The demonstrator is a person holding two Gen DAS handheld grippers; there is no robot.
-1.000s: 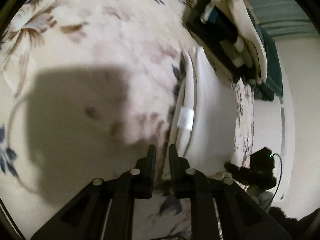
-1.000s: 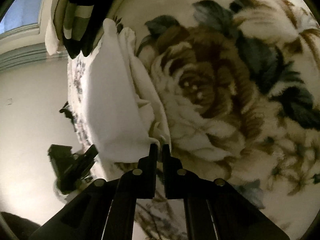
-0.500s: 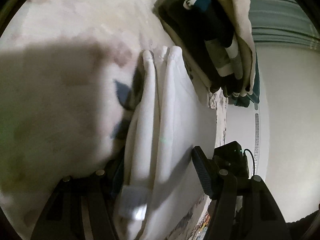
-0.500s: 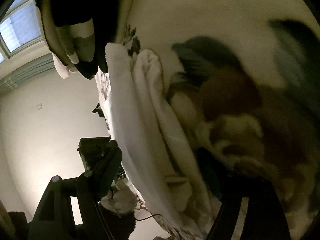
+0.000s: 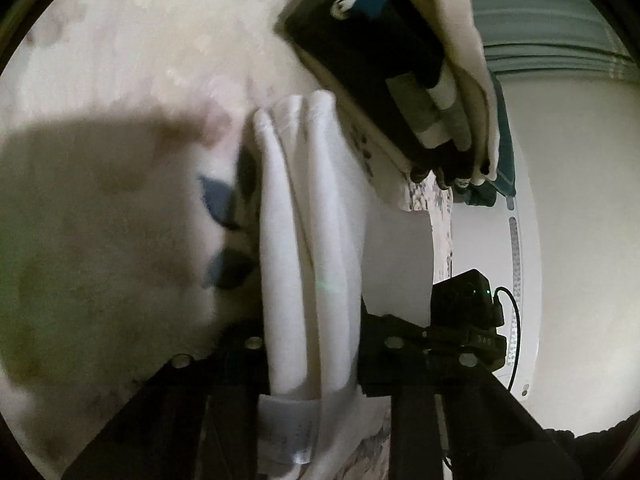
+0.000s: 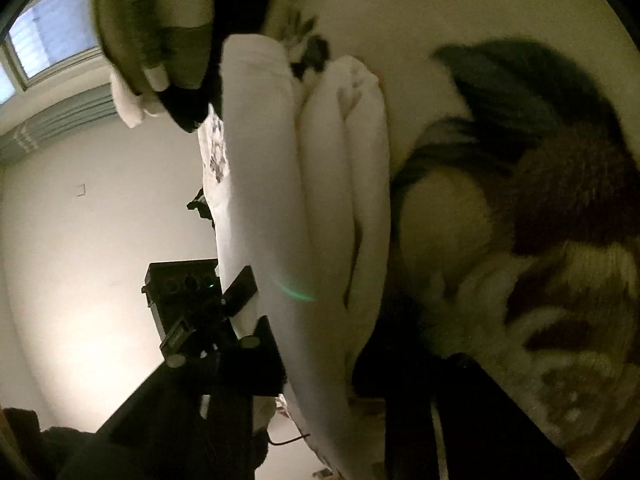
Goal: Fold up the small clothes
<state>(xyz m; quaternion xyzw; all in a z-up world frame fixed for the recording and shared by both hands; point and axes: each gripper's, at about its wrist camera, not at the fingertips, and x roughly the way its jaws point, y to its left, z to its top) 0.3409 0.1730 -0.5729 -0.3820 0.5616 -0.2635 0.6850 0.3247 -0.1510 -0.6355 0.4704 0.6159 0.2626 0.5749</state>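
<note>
Two tongs (image 5: 312,344) (image 6: 316,344) astride white garment (image 5: 308,240), clothes stack (image 5: 400,80) beyond

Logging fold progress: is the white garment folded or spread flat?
Folded. The white garment lies in several stacked layers with rounded fold edges, between both grippers' jaws.

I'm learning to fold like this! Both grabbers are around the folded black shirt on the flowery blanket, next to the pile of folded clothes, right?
Almost. The garment is white, not black. In the left wrist view the left gripper straddles the folded white garment on the flowery blanket, with the pile of folded clothes beside it. The right wrist view shows the right gripper around it too.
</note>
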